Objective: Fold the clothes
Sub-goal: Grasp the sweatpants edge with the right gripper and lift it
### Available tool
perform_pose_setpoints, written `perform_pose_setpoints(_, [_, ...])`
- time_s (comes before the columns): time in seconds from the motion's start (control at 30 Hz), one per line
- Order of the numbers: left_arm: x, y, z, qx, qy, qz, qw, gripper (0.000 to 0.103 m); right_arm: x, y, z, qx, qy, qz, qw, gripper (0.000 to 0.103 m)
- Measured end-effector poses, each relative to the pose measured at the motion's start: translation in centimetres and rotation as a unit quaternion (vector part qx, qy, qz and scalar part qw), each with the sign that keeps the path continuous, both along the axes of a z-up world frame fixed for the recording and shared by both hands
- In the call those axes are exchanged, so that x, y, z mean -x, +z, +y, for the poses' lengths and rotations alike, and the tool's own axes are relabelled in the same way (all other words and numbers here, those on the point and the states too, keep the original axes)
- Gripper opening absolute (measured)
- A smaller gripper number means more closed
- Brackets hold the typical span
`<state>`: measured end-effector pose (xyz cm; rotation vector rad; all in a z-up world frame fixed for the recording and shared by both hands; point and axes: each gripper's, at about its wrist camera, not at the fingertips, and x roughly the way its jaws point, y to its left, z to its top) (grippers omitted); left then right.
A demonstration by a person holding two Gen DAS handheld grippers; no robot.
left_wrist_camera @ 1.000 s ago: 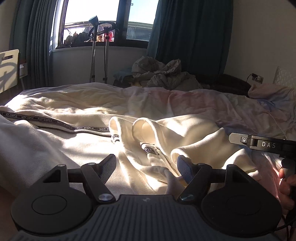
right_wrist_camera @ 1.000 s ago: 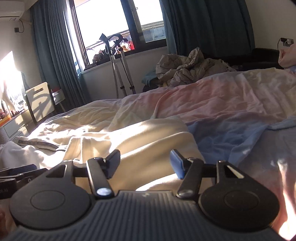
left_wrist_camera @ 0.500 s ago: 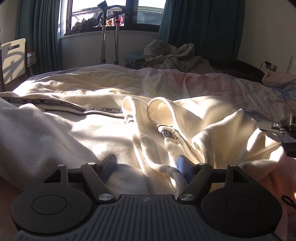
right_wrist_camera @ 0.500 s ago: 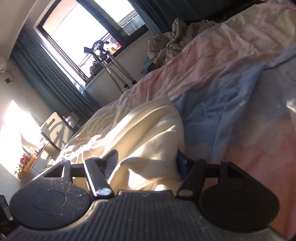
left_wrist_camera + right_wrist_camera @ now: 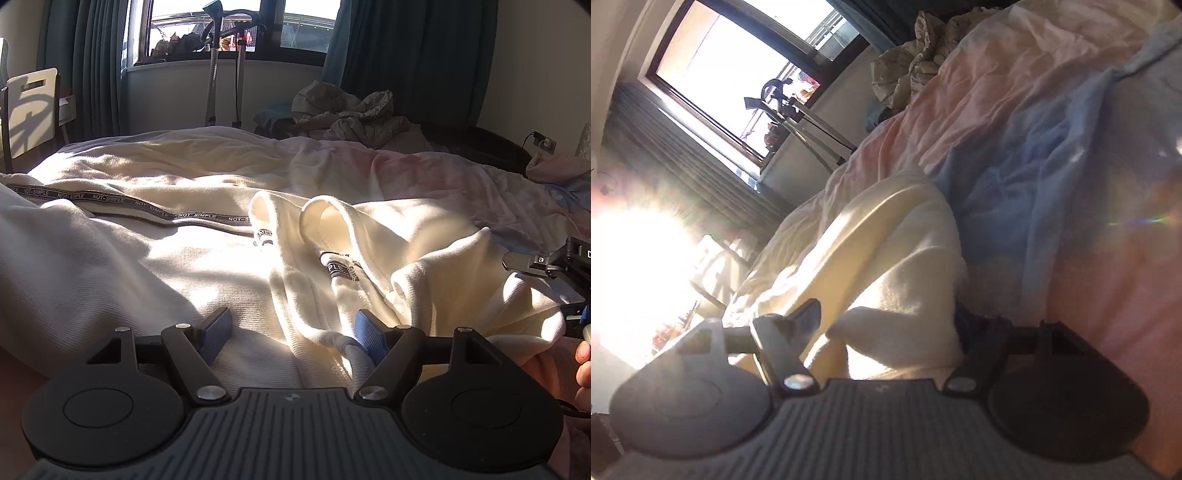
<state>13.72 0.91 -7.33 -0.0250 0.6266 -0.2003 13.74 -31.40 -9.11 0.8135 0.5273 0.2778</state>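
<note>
Hoodie (image 5: 369, 266) lies between both spread tools

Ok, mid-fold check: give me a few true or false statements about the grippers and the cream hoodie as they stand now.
1. The left gripper is open, with the cream hoodie lying between its fingers. True.
2. The right gripper is shut with nothing in it. False: its fingers are spread, with a bunch of hoodie fabric between them.
3. The hoodie lies on a bare wooden table. False: it lies on a bed with a pink and blue sheet.
4. A dark tape printed NOT-SIMPLE runs across the cream fabric. True.
5. The right wrist view is tilted hard to one side. True.
</note>
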Motion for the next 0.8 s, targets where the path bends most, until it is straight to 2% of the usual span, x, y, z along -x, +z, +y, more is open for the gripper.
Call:
perform_pose_setpoints(0.07, [0.0, 0.0, 0.0, 0.001, 0.001, -0.001, 1.0, 0.077, 0.4, 1.4, 0.3, -0.018, 0.011, -0.045, 0.999, 0.074])
perform_pose_setpoints(0.13, [0.0, 0.0, 0.1, 0.003, 0.002, -0.001, 1.0, 0.077, 0.5, 1.7, 0.2, -0.038, 0.008, -0.056, 0.998, 0.074])
perform_pose_setpoints(0.2, [0.0, -0.1, 0.0, 0.001, 0.001, -0.004, 1.0, 0.077, -0.2, 0.4, -0.1, -0.048, -0.01, -0.005, 0.999, 0.074])
perform_pose_setpoints(0.27, [0.0, -0.1, -0.2, -0.005, 0.0, -0.007, 1.0, 0.077, -0.6, -1.1, -0.4, -0.061, -0.027, 0.035, 0.997, 0.07])
perform_pose_setpoints(0.33, [0.1, -0.1, -0.2, -0.006, -0.001, -0.011, 0.9999, 0.077, -0.9, -2.4, -0.6, -0.073, -0.043, 0.062, 0.994, 0.051])
perform_pose_setpoints(0.37, [0.2, 0.0, -0.1, -0.005, 0.0, -0.013, 0.9999, 0.077, -0.9, -2.1, -0.3, -0.059, -0.049, 0.069, 0.995, 0.045])
perform_pose_setpoints(0.43, [0.4, 0.2, 0.0, -0.001, 0.002, -0.016, 0.9999, 0.078, -0.7, -1.0, 0.2, -0.034, -0.062, 0.072, 0.995, 0.025])
perform_pose_setpoints(0.5, [1.0, 0.6, 0.0, -0.001, 0.003, -0.026, 0.9997, 0.077, -0.5, 0.1, 0.6, -0.008, -0.074, 0.071, 0.995, 0.018])
perform_pose_setpoints(0.6, [2.4, 1.6, 0.3, -0.009, 0.005, -0.065, 0.9978, 0.076, -0.1, 2.3, 0.6, 0.013, -0.091, 0.053, 0.994, 0.014])
perform_pose_setpoints(0.67, [2.8, 2.4, 0.9, -0.01, 0.024, -0.079, 0.9965, 0.076, 0.0, 3.8, 0.2, 0.023, -0.099, 0.031, 0.994, 0.014])
perform_pose_setpoints(0.8, [2.1, 4.0, 1.6, 0.011, 0.064, -0.08, 0.9947, 0.077, 0.5, 6.9, -1.0, 0.047, -0.103, -0.01, 0.993, 0.014])
